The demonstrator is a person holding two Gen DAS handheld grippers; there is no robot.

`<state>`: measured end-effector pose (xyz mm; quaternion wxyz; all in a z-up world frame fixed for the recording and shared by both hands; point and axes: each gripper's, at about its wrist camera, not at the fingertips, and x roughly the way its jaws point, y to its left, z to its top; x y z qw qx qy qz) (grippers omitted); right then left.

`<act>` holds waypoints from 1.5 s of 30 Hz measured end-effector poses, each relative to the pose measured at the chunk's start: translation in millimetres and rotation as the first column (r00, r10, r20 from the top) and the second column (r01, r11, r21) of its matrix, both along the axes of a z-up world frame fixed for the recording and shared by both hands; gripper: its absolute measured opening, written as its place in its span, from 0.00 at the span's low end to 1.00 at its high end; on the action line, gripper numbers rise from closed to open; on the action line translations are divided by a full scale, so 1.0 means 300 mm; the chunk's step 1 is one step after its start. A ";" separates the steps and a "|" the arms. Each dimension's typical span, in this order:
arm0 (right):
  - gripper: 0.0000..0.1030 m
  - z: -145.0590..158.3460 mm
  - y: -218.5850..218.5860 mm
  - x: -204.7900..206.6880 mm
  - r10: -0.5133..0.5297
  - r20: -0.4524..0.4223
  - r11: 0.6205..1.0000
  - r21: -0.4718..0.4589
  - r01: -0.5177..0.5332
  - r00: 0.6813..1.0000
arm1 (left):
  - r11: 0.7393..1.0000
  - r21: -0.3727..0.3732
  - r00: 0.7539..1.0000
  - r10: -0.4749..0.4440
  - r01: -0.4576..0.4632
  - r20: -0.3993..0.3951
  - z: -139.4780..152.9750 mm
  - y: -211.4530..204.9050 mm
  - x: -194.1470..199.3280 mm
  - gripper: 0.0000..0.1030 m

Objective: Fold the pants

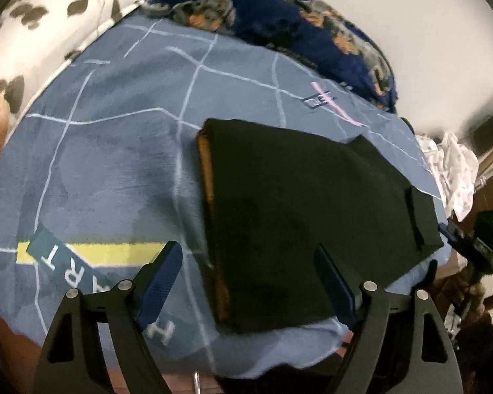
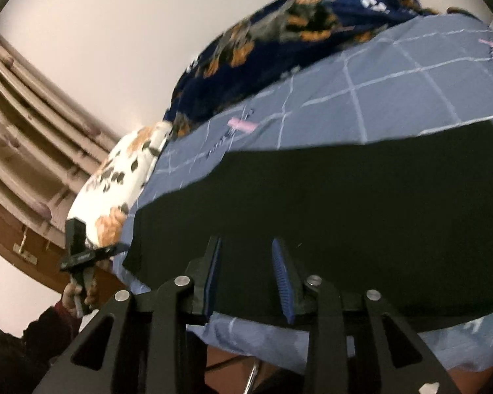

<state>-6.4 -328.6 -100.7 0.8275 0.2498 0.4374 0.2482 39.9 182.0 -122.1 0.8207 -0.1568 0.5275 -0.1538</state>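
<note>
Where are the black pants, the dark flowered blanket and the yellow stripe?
black pants (image 1: 305, 197): left wrist view, middle of the folded cloth.
dark flowered blanket (image 2: 279, 42): right wrist view, its bunched middle.
yellow stripe (image 1: 115, 251): left wrist view, its middle.

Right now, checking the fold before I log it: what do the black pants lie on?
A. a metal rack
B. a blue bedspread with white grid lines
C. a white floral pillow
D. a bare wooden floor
B: the folded black pants lie flat on the blue bedspread crossed by white lines.
</note>
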 end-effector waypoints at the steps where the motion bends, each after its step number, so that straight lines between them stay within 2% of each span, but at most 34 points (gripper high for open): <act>1: 0.30 -0.003 0.012 0.000 0.004 -0.005 1.000 0.000 -0.004 1.000 | 0.999 -0.049 1.000 -0.009 0.008 -0.011 -0.017 0.007 0.017 0.79; 4: 0.30 -0.003 0.022 -0.003 0.008 -0.021 1.000 0.001 -0.008 1.000 | 0.991 -0.110 0.996 -0.079 0.074 -0.041 -0.050 -0.008 0.055 0.79; 5: 0.30 -0.003 0.025 -0.002 0.004 -0.025 1.000 0.005 -0.004 1.000 | 0.985 -0.121 0.989 -0.134 0.126 -0.060 -0.063 -0.030 0.068 0.79; 8: 0.33 -0.005 0.019 0.001 -0.007 -0.042 0.999 0.036 0.009 0.999 | 0.970 -0.068 0.969 -0.237 0.233 -0.062 -0.062 -0.074 0.080 0.79; 10: 0.36 -0.005 0.031 0.008 -0.012 -0.050 0.999 0.044 0.014 0.999 | 0.959 -0.121 0.962 -0.265 0.255 -0.068 -0.063 -0.060 0.088 0.79; 12: 0.39 -0.012 0.049 0.018 -0.006 -0.063 0.999 0.044 0.009 0.998 | 0.956 -0.161 0.962 -0.260 0.245 -0.080 -0.062 -0.035 0.099 0.79; 14: 0.41 -0.019 0.067 0.025 0.004 -0.074 0.999 0.041 0.000 0.997 | 0.962 -0.162 0.972 -0.231 0.221 -0.045 -0.033 -0.010 0.092 0.79; 17: 0.47 -0.026 0.089 0.030 0.014 -0.080 0.999 0.041 -0.011 0.997 | 0.952 -0.225 0.975 -0.220 0.210 -0.021 -0.012 0.000 0.064 0.79; 18: 0.49 -0.030 0.093 0.033 0.015 -0.084 0.999 0.041 -0.012 0.996 | 0.949 -0.224 0.972 -0.234 0.221 -0.033 -0.020 -0.012 0.053 0.79; 21: 0.50 -0.038 0.094 0.042 0.012 -0.098 0.999 0.051 -0.007 0.995 | 0.960 -0.142 0.966 -0.253 0.242 -0.060 -0.047 -0.048 0.016 0.79; 23: 0.50 -0.040 0.096 0.044 0.011 -0.100 0.999 0.053 -0.006 0.995 | 0.958 -0.176 0.970 -0.239 0.227 -0.052 -0.052 -0.024 0.000 0.79; 26: 0.51 -0.048 0.100 0.046 0.013 -0.111 0.999 0.048 -0.008 0.994 | 0.952 -0.244 0.971 -0.216 0.187 -0.099 -0.094 0.030 -0.004 0.78; 29: 0.51 -0.057 0.105 0.046 0.011 -0.124 0.998 0.055 -0.004 0.992 | 0.927 -0.334 0.970 -0.216 0.169 -0.109 -0.105 0.062 0.000 0.78; 32: 0.53 -0.061 0.116 0.046 0.013 -0.132 0.998 0.063 -0.005 0.991 | 0.892 -0.423 0.965 -0.230 0.157 -0.127 -0.122 0.051 0.025 0.78; 34: 0.54 -0.065 0.129 0.048 0.017 -0.143 0.998 0.062 -0.009 0.990 | 0.885 -0.431 0.958 -0.254 0.175 -0.132 -0.121 0.030 0.032 0.79; 36: 0.55 -0.061 0.144 0.046 0.026 -0.146 0.998 0.055 -0.018 0.989 | 0.868 -0.462 0.954 -0.272 0.185 -0.129 -0.115 0.024 0.036 0.79; 41: 0.63 -0.048 0.164 0.041 0.038 -0.136 0.999 0.039 -0.033 0.990 | 0.804 -0.586 0.974 -0.201 0.106 -0.100 -0.082 0.106 0.040 0.79; 45: 0.64 -0.072 0.172 0.056 0.036 -0.164 0.998 0.065 -0.025 0.986 | 0.831 -0.548 0.972 -0.196 0.095 -0.128 -0.097 0.072 0.059 0.79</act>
